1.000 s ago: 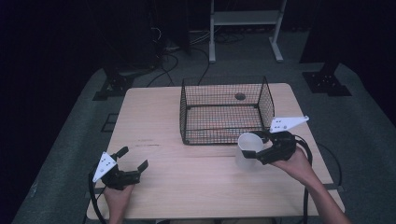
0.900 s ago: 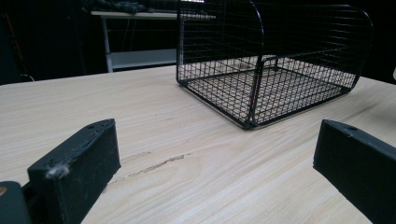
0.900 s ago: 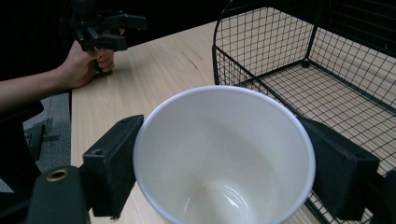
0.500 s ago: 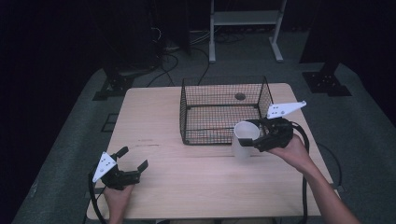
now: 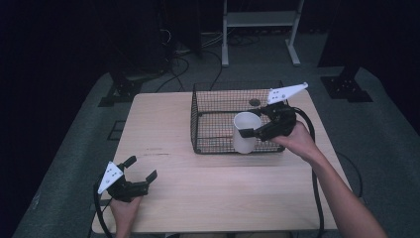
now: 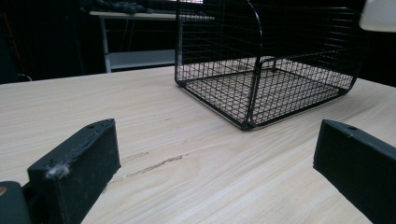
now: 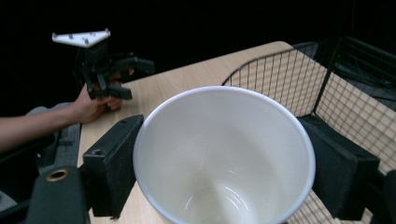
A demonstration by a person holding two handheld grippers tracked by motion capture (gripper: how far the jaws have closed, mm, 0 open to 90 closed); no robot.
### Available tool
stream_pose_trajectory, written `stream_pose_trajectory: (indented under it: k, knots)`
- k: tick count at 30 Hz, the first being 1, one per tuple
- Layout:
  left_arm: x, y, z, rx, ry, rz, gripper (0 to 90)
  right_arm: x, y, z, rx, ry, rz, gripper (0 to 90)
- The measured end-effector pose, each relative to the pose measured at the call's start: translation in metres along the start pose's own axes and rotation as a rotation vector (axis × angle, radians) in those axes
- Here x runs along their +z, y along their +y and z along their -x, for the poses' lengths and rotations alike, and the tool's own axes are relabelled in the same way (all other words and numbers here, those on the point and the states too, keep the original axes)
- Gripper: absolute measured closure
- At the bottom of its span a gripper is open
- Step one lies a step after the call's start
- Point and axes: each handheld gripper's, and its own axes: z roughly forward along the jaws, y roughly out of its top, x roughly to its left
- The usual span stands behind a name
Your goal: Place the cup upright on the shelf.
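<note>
White cup (image 5: pixel 245 132) is clamped in the right hand-held gripper (image 5: pixel 252 132), one black jaw pressed against each side of its wall, so that one's closed tight on it. From the right gripper view the cup (image 7: pixel 224 154) is open end up with nothing inside, and the pads hug it left and right. In the high view it sits upright, lifted off the tabletop (image 5: pixel 163 129), right at the near wall of the black wire basket (image 5: pixel 213 106), toward the basket's right half. I can't tell for sure whether the bottom of the cup is over the rim or just in front of the mesh. The person's right hand (image 5: pixel 297 141) holds the gripper from the right side of the basket.

The basket stands on the far middle of the light wood tabletop, and there's a small dark round thing (image 5: pixel 254 102) lying on its floor near the far right corner.

Left hand-held gripper (image 5: pixel 141 171) is way off at the near left corner of the tabletop, well apart from the basket. Its jaws are spread wide with nothing between them, just bare wood grain showing in the left gripper view, and the basket (image 6: pixel 261 74) off in the distance.
</note>
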Motion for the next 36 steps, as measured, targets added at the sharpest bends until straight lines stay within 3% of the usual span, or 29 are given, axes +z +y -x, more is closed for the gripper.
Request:
stream_pose_trajectory:
  k: [10,20,25,30,36]
  knots:
    - [0.0,0.0,-0.001,-0.004,-0.003,0.004,0.0,0.036,0.035,0.027,0.016,0.01,-0.046,18.1]
    - [0.001,0.0,-0.001,-0.002,-0.004,0.005,0.0,0.054,0.049,0.049,0.035,0.002,-0.053,18.0]
    - [0.001,0.0,0.0,-0.001,-0.004,0.003,0.0,0.06,0.05,0.059,0.042,-0.02,-0.062,18.0]
    - [0.001,0.0,-0.001,-0.001,-0.006,0.004,0.0,0.069,0.039,0.082,0.078,-0.076,-0.079,18.0]
    - [0.001,0.0,-0.001,0.0,-0.007,0.004,0.0,0.079,0.027,0.1,0.121,-0.097,-0.114,18.0]
